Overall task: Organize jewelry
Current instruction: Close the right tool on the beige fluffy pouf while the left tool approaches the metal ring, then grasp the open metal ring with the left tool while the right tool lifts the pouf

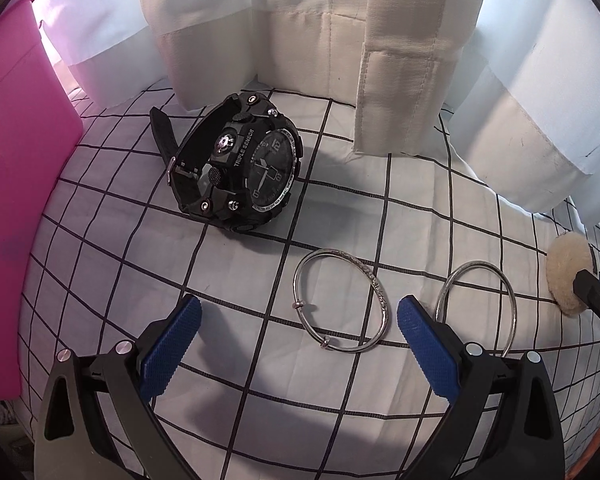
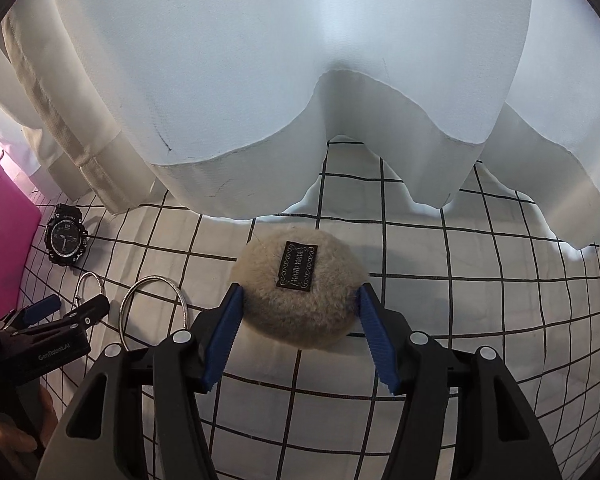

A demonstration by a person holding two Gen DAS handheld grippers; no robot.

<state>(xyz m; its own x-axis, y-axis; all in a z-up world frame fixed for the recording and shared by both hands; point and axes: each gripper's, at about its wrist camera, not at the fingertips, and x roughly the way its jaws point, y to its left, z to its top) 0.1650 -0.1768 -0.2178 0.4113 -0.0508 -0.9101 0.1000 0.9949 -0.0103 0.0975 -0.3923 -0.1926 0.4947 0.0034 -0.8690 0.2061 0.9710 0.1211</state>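
Note:
A beige fluffy pouch (image 2: 300,312) with a black "hand made" label lies on the checked cloth (image 2: 480,300). My right gripper (image 2: 300,294) is open and straddles it, with the blue pads at its furry sides. The same pouch (image 1: 568,264) shows at the right edge of the left wrist view. My left gripper (image 1: 300,306) hangs open over the cloth, nothing between its fingers. One silver bangle (image 1: 374,280) lies just ahead of it. A second bangle (image 1: 480,265) lies beyond its right finger. A black sport watch (image 1: 240,168) lies on its side farther back.
A pink box (image 1: 16,200) stands along the left edge of the cloth. White curtains (image 2: 300,80) hang down to the cloth at the back. In the right wrist view the left gripper (image 2: 70,306) is at far left, near both bangles, with a hand (image 2: 12,436) below it.

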